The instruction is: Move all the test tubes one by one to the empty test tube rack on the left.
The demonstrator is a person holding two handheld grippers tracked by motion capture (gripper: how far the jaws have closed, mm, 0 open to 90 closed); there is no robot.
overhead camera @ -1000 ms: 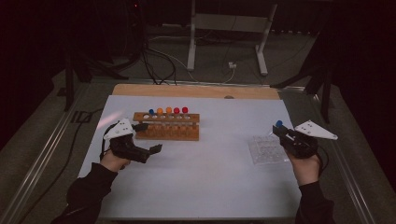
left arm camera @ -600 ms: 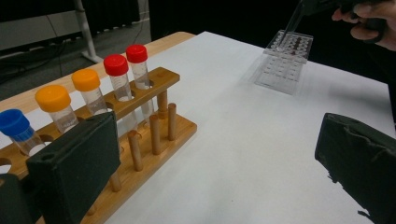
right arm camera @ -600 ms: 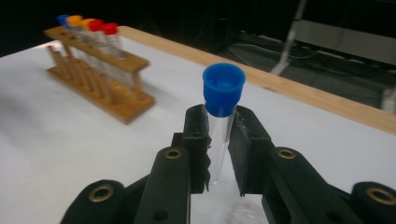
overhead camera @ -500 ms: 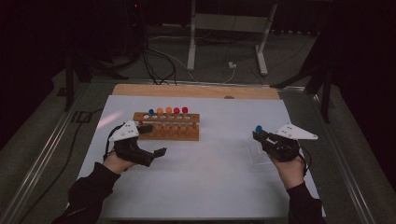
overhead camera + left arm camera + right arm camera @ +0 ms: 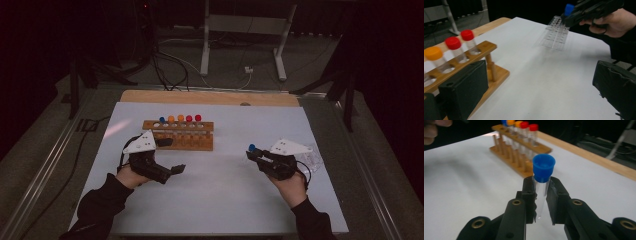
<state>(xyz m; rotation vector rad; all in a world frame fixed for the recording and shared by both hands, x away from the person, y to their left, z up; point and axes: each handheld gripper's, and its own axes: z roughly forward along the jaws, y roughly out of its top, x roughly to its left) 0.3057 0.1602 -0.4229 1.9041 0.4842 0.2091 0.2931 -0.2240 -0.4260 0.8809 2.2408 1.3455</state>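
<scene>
The right gripper [image 5: 251, 153] has its jaws closed on a clear tube with a blue cap [image 5: 543, 168], held upright above the bench [image 5: 225, 195] toward its right edge. Just behind that hand, by the right edge, lies a clear plastic tray [image 5: 556, 35]. The wooden rack [image 5: 181, 135] stands left of centre, toward the far edge, with blue, orange and red capped tubes [image 5: 180, 119] in its back row. The left gripper [image 5: 170, 156] sits just in front of the rack's left end, jaws wide apart and holding nothing. Bare white bench lies between the held tube and the rack.
</scene>
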